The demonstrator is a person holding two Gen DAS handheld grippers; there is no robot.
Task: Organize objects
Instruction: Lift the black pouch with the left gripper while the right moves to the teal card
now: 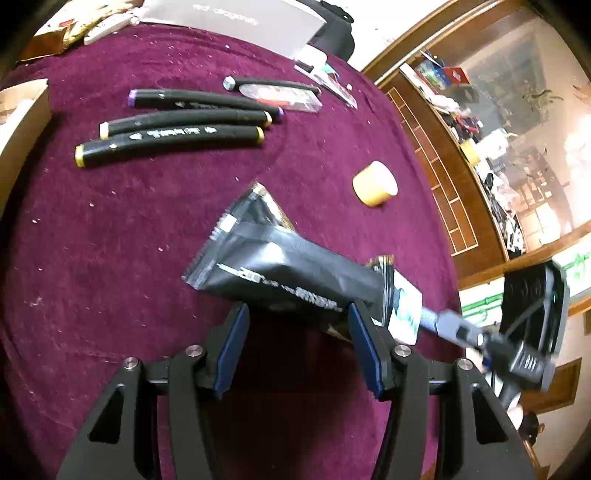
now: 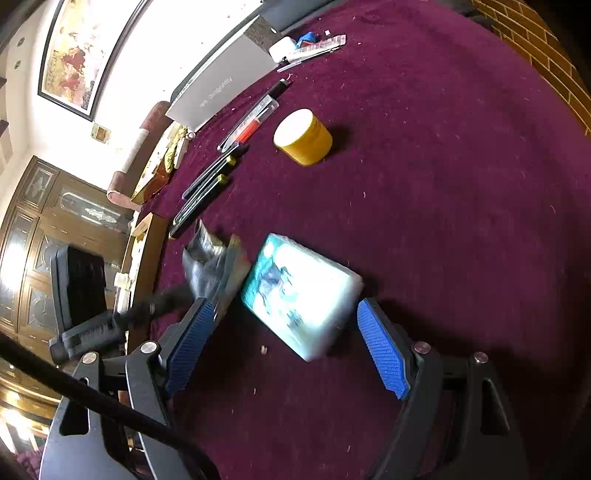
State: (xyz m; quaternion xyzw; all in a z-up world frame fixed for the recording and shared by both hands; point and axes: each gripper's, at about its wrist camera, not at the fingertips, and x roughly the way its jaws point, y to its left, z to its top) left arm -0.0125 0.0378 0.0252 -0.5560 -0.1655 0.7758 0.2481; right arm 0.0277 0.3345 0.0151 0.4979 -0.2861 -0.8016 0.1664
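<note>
A black foil packet (image 1: 280,266) lies on the maroon tablecloth (image 1: 110,240) between the tips of my open left gripper (image 1: 295,314); it also shows, blurred, in the right wrist view (image 2: 210,266). A white-and-teal tissue pack (image 2: 299,291) lies beside it, just ahead of my open right gripper (image 2: 284,314), whose jaws straddle its near end. The tissue pack shows in the left view (image 1: 404,306) next to the right gripper's finger. Several black markers (image 1: 177,125) lie in a row further back. A yellow tape roll (image 2: 303,136) stands on the cloth.
A grey box (image 1: 236,22), a clear pen case (image 1: 280,98) and small items lie at the table's far edge. A cardboard box (image 1: 22,122) sits at the left. A wooden cabinet (image 1: 443,155) stands beyond the table's right edge.
</note>
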